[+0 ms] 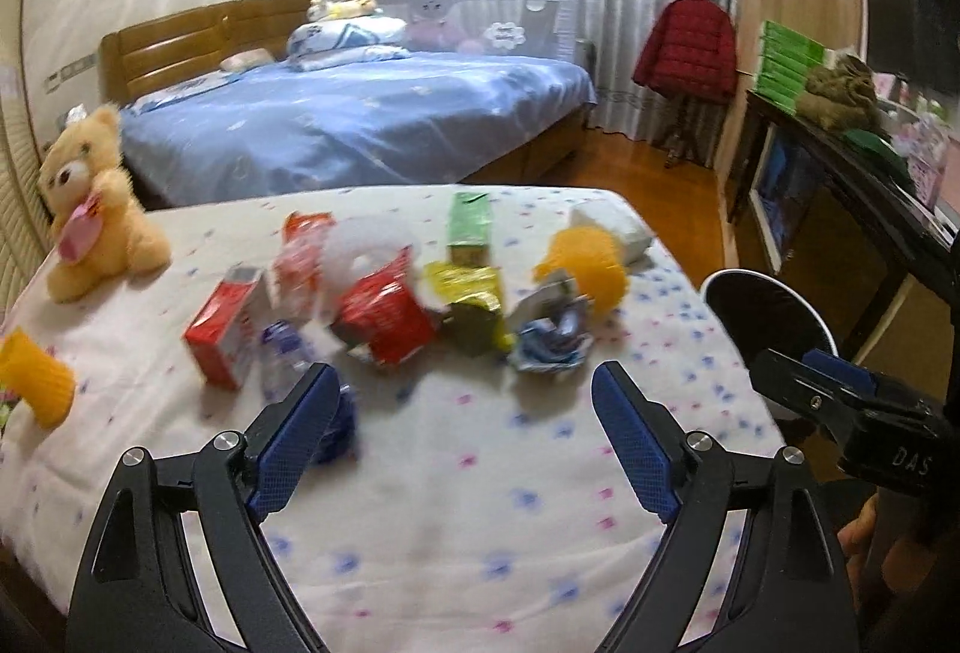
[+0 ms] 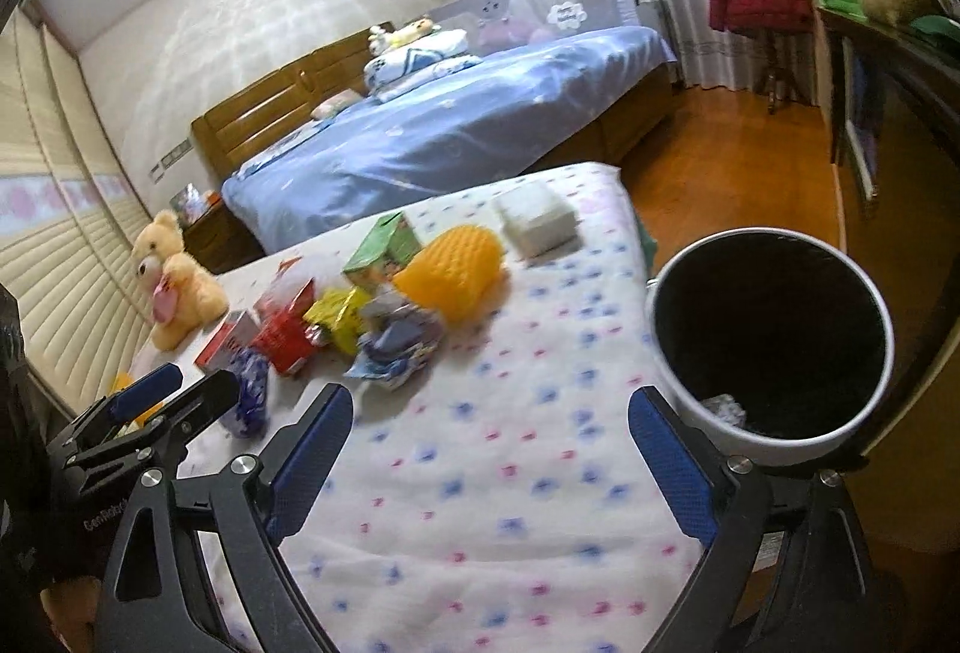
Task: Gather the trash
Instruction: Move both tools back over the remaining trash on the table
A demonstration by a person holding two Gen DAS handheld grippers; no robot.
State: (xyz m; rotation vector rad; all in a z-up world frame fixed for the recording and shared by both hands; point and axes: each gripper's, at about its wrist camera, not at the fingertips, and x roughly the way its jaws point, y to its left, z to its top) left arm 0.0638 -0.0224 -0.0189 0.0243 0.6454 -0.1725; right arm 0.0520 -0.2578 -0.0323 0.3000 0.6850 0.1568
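Note:
A heap of trash lies on the flowered bed cover (image 1: 456, 479): a red carton (image 1: 222, 329), a red wrapper (image 1: 384, 317), a yellow wrapper (image 1: 468, 287), a crumpled blue-white wrapper (image 1: 552, 341), a green carton (image 1: 471, 227) and a clear bottle (image 1: 282, 359). My left gripper (image 1: 465, 377) hangs open just short of the heap, nothing between its fingers. My right gripper (image 2: 492, 401) is open and empty over the bare cover, with the black-lined white bin (image 2: 720, 431) just beyond its right finger. A crumpled scrap (image 2: 726, 407) lies inside the bin.
A teddy bear (image 1: 90, 209) sits at the cover's left edge, and orange mesh pieces (image 1: 585, 257) and a white tissue pack (image 1: 612, 227) lie at the far right. Behind stands a blue bed (image 1: 360, 119). A dark cabinet (image 1: 840, 209) is to the right, across wooden floor.

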